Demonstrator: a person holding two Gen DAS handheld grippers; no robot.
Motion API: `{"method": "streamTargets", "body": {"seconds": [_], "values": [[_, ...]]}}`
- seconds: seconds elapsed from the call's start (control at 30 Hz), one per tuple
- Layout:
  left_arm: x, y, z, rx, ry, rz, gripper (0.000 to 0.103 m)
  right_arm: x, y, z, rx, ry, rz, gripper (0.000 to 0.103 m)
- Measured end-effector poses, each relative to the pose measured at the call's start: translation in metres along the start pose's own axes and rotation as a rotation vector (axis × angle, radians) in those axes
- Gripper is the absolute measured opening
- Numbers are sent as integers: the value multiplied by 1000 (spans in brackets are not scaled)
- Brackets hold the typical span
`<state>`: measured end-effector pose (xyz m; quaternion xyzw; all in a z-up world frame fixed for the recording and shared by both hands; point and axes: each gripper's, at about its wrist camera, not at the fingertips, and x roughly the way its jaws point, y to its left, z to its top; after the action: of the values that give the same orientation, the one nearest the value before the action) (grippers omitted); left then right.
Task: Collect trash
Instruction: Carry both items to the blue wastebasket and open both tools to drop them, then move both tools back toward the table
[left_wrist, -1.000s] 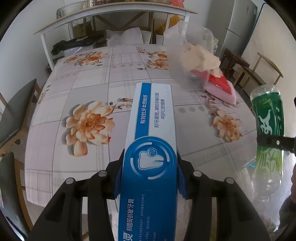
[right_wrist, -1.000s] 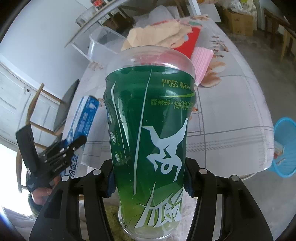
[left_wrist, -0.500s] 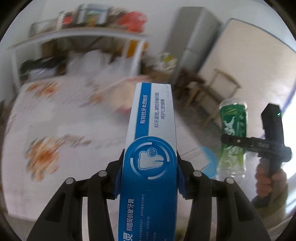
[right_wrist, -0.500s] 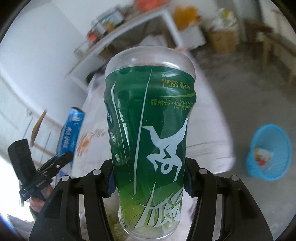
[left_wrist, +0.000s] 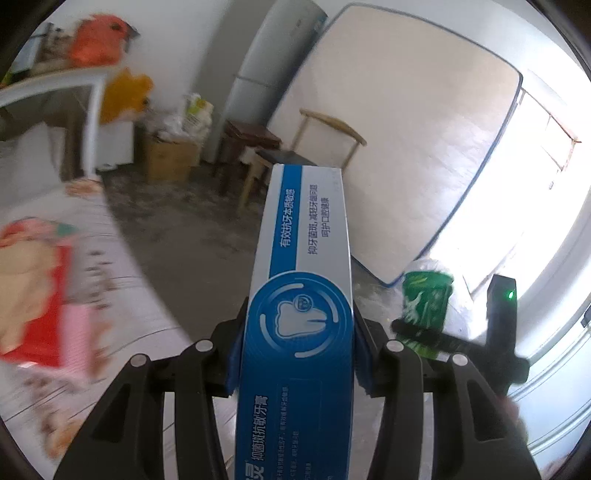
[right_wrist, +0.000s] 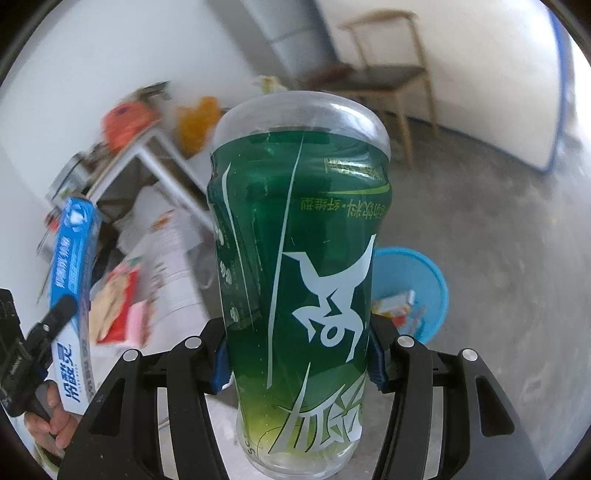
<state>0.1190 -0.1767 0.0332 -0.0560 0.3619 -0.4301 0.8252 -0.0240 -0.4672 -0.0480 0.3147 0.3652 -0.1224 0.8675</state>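
Note:
My left gripper (left_wrist: 297, 347) is shut on a blue and white toothpaste box (left_wrist: 299, 295), held in the air; the box also shows at the left of the right wrist view (right_wrist: 72, 280). My right gripper (right_wrist: 297, 362) is shut on an empty green-labelled plastic bottle (right_wrist: 299, 266), which also shows at the right of the left wrist view (left_wrist: 424, 306). A blue trash basket (right_wrist: 424, 288) with some trash in it stands on the floor behind the bottle.
The floral table (left_wrist: 122, 295) lies to the left with a red and pink packet (left_wrist: 44, 295) on it. A wooden chair (left_wrist: 321, 147), stools, a fridge (left_wrist: 266, 70) and a leaning mattress (left_wrist: 406, 147) stand across the concrete floor.
Both grippers have swung right, away from the table toward the open floor, each still holding its item. The blue basket now sits closer behind the bottle.

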Motion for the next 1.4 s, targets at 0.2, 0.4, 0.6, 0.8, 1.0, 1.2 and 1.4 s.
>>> {"method": "streamTargets", "body": {"seconds": [0.2,0.4,0.6,0.8,1.0,1.2,1.4], "values": [[97,-31,26,11,57,-32,46,44,-52,35,131,-58,-42,53],[182,-43,33,29,120,38,87,104,-92,38,199,-55,-77,75],[195,-19,5,-28,202,51,87,176,-158,-19,355,147,-144,76],[164,-5,-6,-21,185,35,87,174,-177,-50,404,184,-159,74],[111,-1,-17,-9,143,12,87,156,-162,-43,384,187,-146,74],[39,11,-31,-2,81,10,87,126,-150,-59,355,169,-93,74],[-43,31,-56,10,11,69,87,95,-125,-68,316,148,-39,75]]}}
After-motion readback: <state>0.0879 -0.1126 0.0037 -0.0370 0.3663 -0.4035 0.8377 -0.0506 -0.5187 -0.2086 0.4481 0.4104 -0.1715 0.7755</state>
